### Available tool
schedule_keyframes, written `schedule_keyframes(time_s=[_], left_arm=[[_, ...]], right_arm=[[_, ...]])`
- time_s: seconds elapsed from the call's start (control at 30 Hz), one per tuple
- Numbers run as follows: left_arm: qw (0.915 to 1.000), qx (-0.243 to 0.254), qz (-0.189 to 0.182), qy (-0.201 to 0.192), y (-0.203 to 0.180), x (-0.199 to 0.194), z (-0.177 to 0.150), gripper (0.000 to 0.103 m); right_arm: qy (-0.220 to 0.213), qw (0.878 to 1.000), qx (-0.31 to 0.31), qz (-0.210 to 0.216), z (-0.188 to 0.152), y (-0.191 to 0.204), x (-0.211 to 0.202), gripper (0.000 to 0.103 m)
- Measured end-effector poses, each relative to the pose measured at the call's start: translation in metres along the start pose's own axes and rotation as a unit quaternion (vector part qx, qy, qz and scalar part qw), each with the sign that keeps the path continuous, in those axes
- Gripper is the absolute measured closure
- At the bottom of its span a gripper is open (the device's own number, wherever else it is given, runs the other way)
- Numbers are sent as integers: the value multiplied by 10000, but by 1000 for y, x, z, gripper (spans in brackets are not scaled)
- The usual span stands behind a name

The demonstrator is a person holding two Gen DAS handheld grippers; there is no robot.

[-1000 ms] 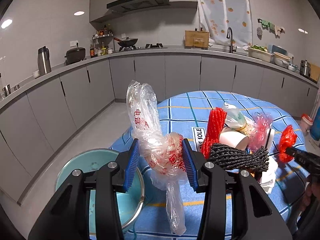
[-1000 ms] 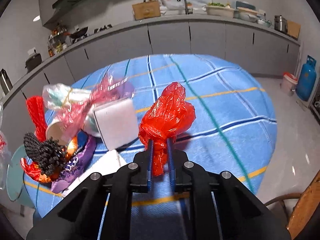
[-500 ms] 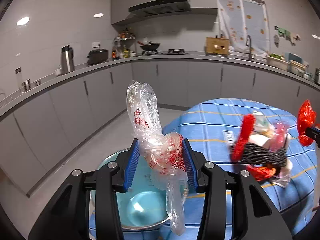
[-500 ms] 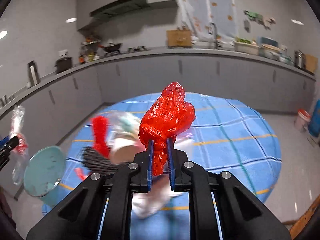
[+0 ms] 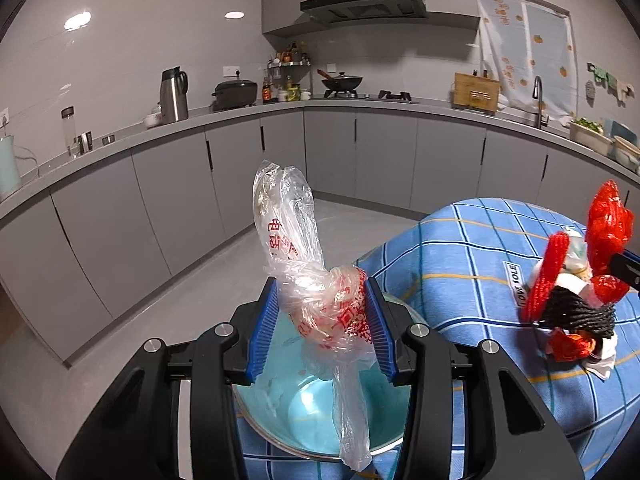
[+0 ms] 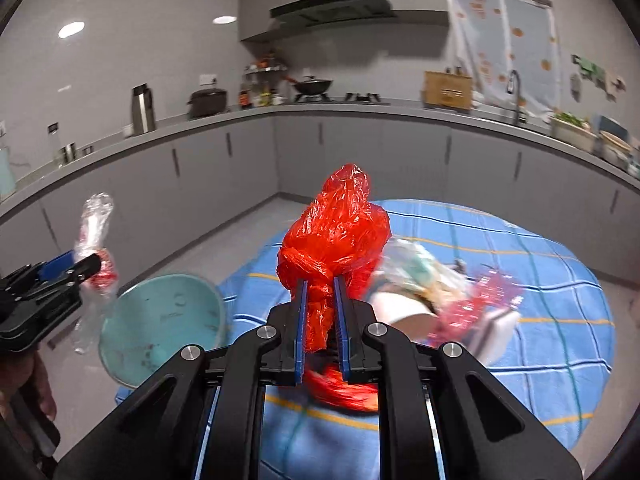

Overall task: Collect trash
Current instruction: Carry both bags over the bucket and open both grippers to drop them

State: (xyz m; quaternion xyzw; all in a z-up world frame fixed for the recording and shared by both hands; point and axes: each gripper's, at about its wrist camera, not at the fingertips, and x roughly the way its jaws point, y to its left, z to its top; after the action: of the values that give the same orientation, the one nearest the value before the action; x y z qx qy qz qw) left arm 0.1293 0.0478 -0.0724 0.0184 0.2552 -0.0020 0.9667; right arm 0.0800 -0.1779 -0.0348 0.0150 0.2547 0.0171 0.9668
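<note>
The left gripper (image 5: 325, 320) has its two blue-padded jaws clamped on one clear plastic bag (image 5: 320, 280) with red print, caught at its knotted waist; one twisted end stands up above the jaws and one thin tail hangs below them. Directly beneath that tail sits one teal bowl (image 5: 316, 412) with a metal rim, resting at the edge of the worktop (image 5: 460, 256), which is covered in a blue checked cloth. The bag's tail hangs over the bowl's opening; whether it touches the inside cannot be told.

The right gripper (image 6: 321, 312) has its two jaws pressed close together on one red plastic bag (image 6: 340, 228), gripping it just under its knot, with the crumpled bulk standing above the jaws and a short strip trailing between them. It is held in the air above the worktop, to the right of the bowl.

Farther out on the cloth lies one heap of trash (image 5: 568, 300): one red mesh sleeve (image 5: 546, 280), one black net bundle (image 5: 576, 314), one pale knotted bag, some white paper and more red scraps at the bottom. In the right wrist view the heap is blurred, showing a white cup (image 6: 400, 306) and pink netting (image 6: 480, 300).

Behind, one grey counter runs round the kitchen, carrying one steel flask (image 5: 173, 94), one dark cooker pot (image 5: 234, 94) and one wok (image 5: 342, 80).
</note>
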Motion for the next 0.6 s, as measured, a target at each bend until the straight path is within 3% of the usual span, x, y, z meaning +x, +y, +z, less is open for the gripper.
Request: schedule_keyframes(time_s=[0.6], left_arm=[[9989, -206, 61, 409, 22, 39, -15, 59]], right_arm=[[468, 9914, -698, 1008, -3, 94, 69, 89]])
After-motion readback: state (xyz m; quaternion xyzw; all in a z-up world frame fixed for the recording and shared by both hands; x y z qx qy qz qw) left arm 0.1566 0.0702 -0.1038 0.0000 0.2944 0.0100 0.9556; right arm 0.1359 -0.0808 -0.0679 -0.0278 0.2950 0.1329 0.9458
